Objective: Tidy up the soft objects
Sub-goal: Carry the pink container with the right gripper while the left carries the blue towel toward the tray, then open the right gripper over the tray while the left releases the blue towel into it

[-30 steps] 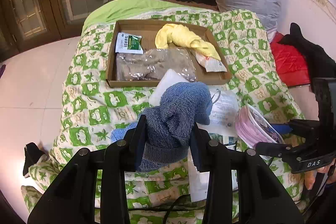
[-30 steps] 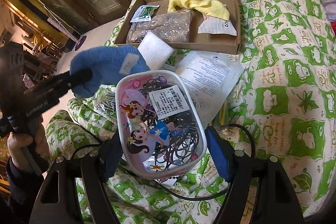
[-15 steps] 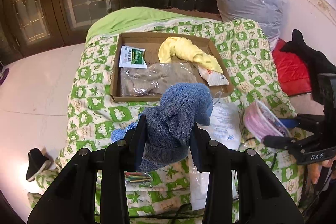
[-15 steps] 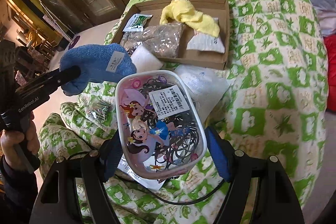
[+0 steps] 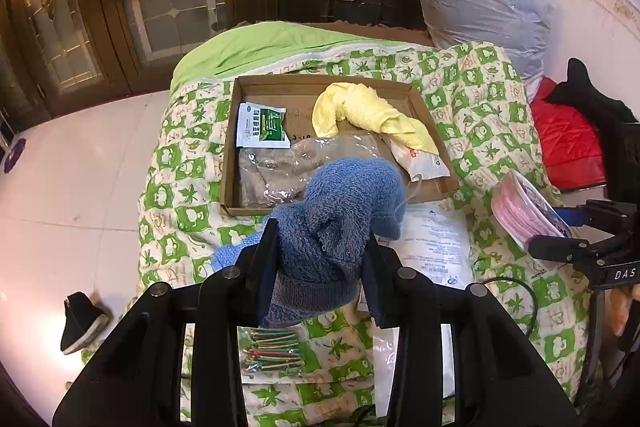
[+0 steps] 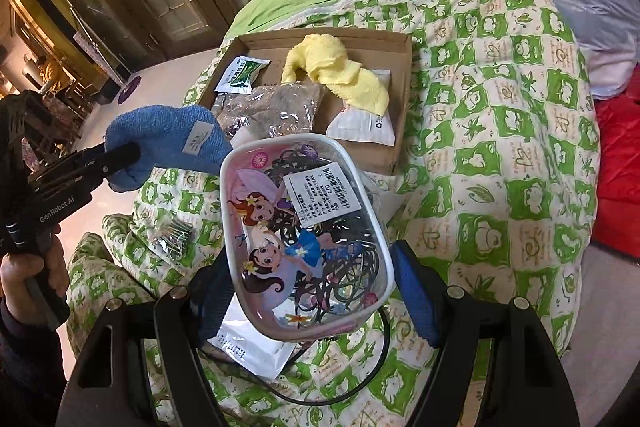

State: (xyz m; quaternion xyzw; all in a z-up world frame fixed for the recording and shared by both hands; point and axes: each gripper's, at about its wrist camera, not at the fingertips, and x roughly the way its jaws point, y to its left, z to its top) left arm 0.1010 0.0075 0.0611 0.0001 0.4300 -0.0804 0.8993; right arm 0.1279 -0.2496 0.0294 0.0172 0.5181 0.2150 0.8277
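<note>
Blue towel [image 5: 340, 211] clamped in our left gripper [image 5: 320, 267] fingers; right gripper [image 6: 312, 291] grips a cartoon pouch [image 6: 304, 235], probably hair ties inside, above the bed [image 6: 500, 167].

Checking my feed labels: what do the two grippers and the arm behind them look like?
Both are black, angular frames with round bolts. The left gripper has dark navy pads and white "GenRobot.AI" lettering on its side; the right gripper has bright blue pads and white "DAS" lettering. A dark sleeve covers the left arm.
</note>
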